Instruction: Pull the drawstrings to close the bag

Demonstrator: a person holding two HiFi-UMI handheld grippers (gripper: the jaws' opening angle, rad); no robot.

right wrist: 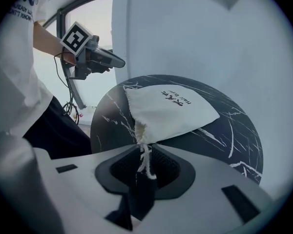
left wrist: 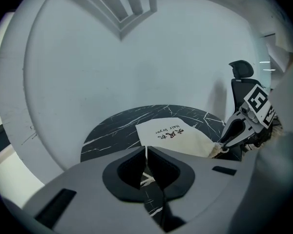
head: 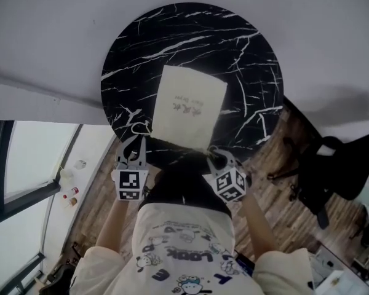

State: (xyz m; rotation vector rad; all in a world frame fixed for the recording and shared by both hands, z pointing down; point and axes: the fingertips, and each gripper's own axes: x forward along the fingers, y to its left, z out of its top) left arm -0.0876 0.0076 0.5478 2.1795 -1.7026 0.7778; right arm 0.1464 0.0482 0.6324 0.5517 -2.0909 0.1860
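A cream drawstring bag (head: 187, 106) with dark print lies flat on the round black marble table (head: 246, 48); its mouth faces me. At the bag's near left corner my left gripper (head: 134, 141) is shut, and in the left gripper view (left wrist: 146, 155) a thin white cord runs into the seam between its jaws. My right gripper (head: 220, 155) is at the near right corner. In the right gripper view (right wrist: 145, 152) its jaws stand apart. The white drawstring (right wrist: 145, 162) hangs loose from the gathered mouth (right wrist: 140, 130) down into the gap, not pinched.
A black office chair (head: 320, 177) stands right of the table on the wood floor. A window frame (head: 3, 165) is at the left, a white wall behind the table. My torso is close to the table's near edge.
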